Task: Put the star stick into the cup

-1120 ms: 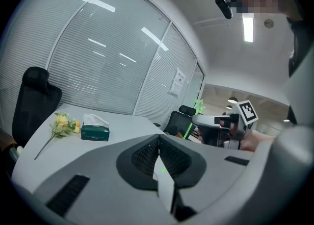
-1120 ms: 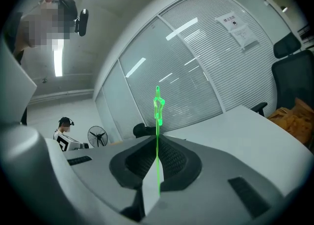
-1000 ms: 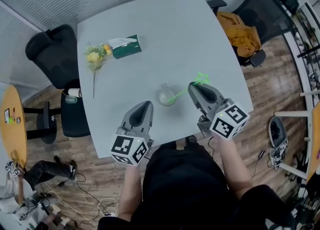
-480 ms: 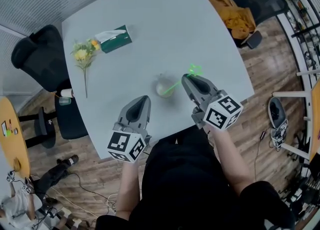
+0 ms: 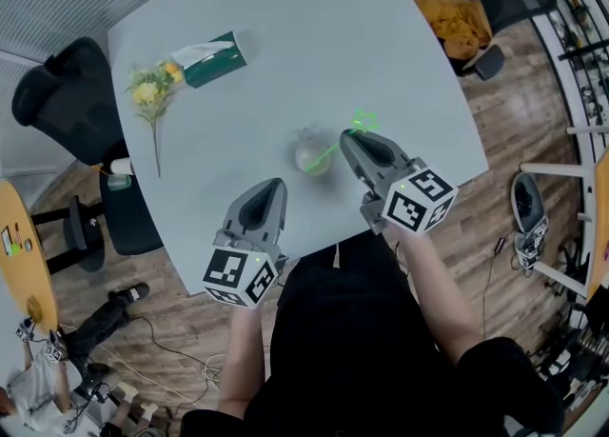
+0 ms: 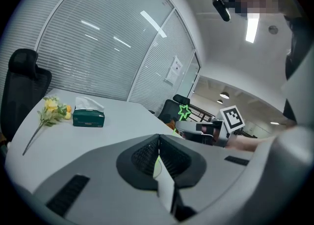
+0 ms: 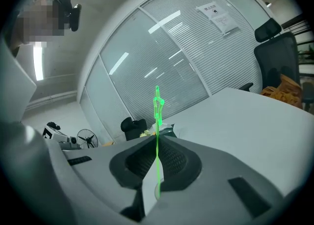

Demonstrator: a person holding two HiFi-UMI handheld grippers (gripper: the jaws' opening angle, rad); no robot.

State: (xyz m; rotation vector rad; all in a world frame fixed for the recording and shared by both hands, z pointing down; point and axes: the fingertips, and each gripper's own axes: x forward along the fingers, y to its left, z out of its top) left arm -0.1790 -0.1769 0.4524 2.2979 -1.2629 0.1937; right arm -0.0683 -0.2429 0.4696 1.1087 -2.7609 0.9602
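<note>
A small clear cup [image 5: 311,150] stands on the grey table [image 5: 285,35] in front of me. My right gripper [image 5: 349,138] is just right of it, shut on a thin green star stick [image 5: 363,122]. The star end points up and away, and the lower end slants down-left over the cup's mouth. How deep that end sits, I cannot tell. In the right gripper view the star stick [image 7: 157,113] rises straight up from between the closed pads. My left gripper [image 5: 269,186] hangs near the cup's front left, shut with nothing in it. Its view shows the star [image 6: 184,112] across the table.
A green tissue box [image 5: 207,54] and a sprig of yellow flowers [image 5: 147,97] lie at the table's far left. A black chair [image 5: 62,102] stands left of the table. Another chair with an orange cloth [image 5: 447,11] stands at the far right. The table's near edge is close to my body.
My right gripper has carried the star stick a little left, closer to the cup. The left gripper has stayed about where it was.
</note>
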